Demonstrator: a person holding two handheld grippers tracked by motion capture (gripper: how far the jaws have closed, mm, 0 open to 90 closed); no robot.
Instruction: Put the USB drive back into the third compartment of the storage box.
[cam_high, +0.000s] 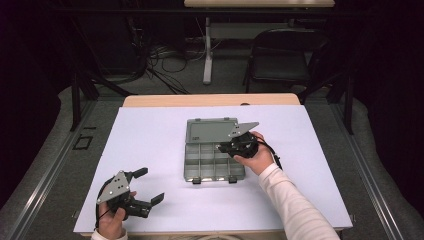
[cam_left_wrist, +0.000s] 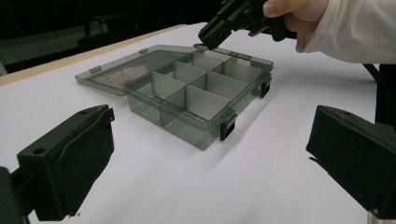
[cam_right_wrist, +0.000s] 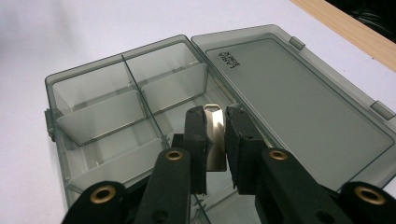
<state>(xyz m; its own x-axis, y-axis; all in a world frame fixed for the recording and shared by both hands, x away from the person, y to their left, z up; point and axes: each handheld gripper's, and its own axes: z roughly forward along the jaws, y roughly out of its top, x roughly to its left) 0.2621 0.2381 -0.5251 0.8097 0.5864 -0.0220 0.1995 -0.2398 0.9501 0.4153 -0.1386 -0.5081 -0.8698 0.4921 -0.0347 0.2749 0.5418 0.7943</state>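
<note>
Divider, a thin clear plate, is sitting pinched upright between my right gripper's closed jaws, over the organizer box's far right compartments. I'm seating it; next calls for lowering it straight. My left gripper is waiting wide, near left.

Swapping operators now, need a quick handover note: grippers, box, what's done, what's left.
Right gripper: shut on a small grey divider plate, held upright over the compartment box at its far corner beside the hinge.
Left gripper: open, holding nothing, resting on the white sheet at the near left, apart from the box.
Box: in the middle of the sheet, lid folded flat open behind it, latches facing the person. Several dividers already stand inside; compartments look bare.
Done: box opened, plate gripped.
Left: probably seat or lift out that plate; I cannot tell which. Lid not yet closed.
</note>
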